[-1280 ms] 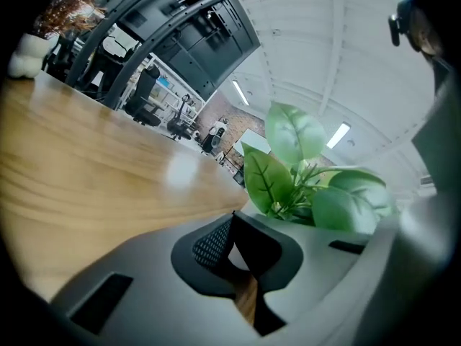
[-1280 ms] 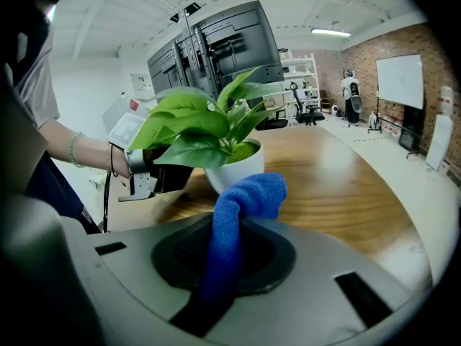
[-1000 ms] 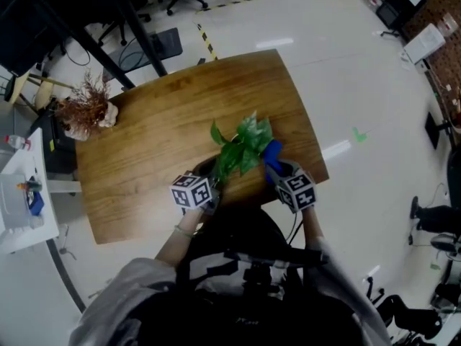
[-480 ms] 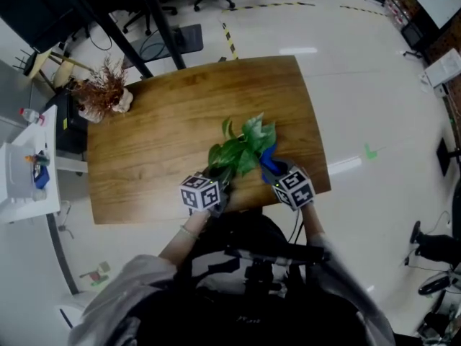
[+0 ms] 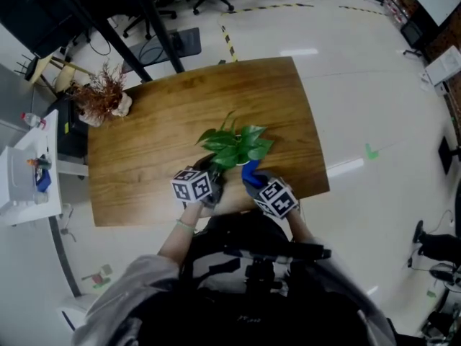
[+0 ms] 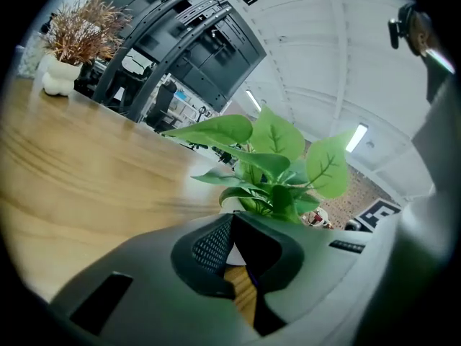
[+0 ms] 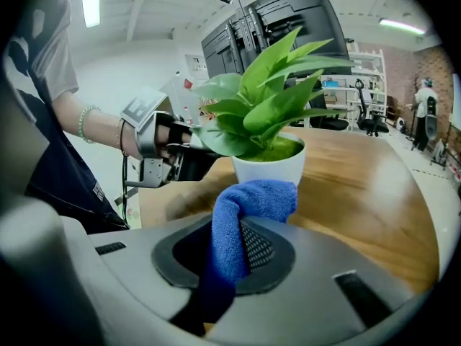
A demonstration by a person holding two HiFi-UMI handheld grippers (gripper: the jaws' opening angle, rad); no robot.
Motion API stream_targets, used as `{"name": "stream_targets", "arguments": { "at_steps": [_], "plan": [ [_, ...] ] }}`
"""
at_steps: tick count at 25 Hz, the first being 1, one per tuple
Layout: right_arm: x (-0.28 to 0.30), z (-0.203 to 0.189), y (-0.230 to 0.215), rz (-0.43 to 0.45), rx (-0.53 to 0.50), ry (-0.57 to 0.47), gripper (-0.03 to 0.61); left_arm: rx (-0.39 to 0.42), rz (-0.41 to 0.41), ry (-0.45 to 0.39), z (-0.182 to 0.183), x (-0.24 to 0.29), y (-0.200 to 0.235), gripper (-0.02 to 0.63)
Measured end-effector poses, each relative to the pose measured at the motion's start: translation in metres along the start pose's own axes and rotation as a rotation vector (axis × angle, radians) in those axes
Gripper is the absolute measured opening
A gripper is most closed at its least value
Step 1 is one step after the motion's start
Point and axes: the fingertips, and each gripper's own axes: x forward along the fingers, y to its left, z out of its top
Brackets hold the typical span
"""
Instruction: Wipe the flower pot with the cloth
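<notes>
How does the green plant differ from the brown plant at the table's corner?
The green plant has broad, fresh leaves; the brown plant has thin, dry sprays. The green plant stands in a white flower pot near the close edge; the brown plant in a pale holder at the far left corner. Both stand upright on the wooden table.

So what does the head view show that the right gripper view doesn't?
Only the head view: the wooden table from above, a dried plant at its far left corner, and the right hand-held gripper from outside. Only the right gripper view: the flower pot with its white side, and the jaws shut on the blue cloth. Both: the green leaves, the cloth, and the left hand-held gripper beside the pot.
</notes>
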Motion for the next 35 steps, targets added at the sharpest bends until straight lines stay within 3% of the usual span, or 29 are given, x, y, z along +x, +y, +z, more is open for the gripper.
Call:
{"name": "stream_targets", "arguments": {
  "at_steps": [4, 8, 14, 18, 25, 30, 35],
  "plan": [
    [0.006, -0.006, 0.010, 0.023, 0.011, 0.010, 0.061, -0.024, 0.006, -0.004, 0.005, 0.009, 0.011, 0.006],
    [-0.009, -0.009, 0.001, -0.010, 0.054, -0.015, 0.061, -0.039, 0.006, -0.016, 0.006, 0.010, 0.011, 0.006],
    [-0.039, -0.007, -0.056, -0.125, 0.039, -0.023, 0.061, -0.039, -0.010, -0.006, -0.008, -0.004, -0.002, 0.006],
    [-0.045, 0.018, -0.086, -0.157, -0.003, -0.054, 0.061, -0.029, -0.039, 0.033, -0.023, -0.006, -0.013, 0.006],
    [-0.023, 0.037, -0.081, -0.063, -0.105, -0.033, 0.061, -0.027, -0.047, 0.035, -0.017, -0.002, -0.005, 0.006],
    [-0.014, 0.023, -0.058, -0.019, -0.073, -0.023, 0.061, -0.067, -0.063, 0.037, -0.008, 0.003, 0.010, 0.006],
    [-0.001, 0.009, -0.027, 0.023, -0.050, 0.005, 0.062, -0.039, -0.058, 0.077, -0.003, 0.012, 0.022, 0.006]
  ]
}}
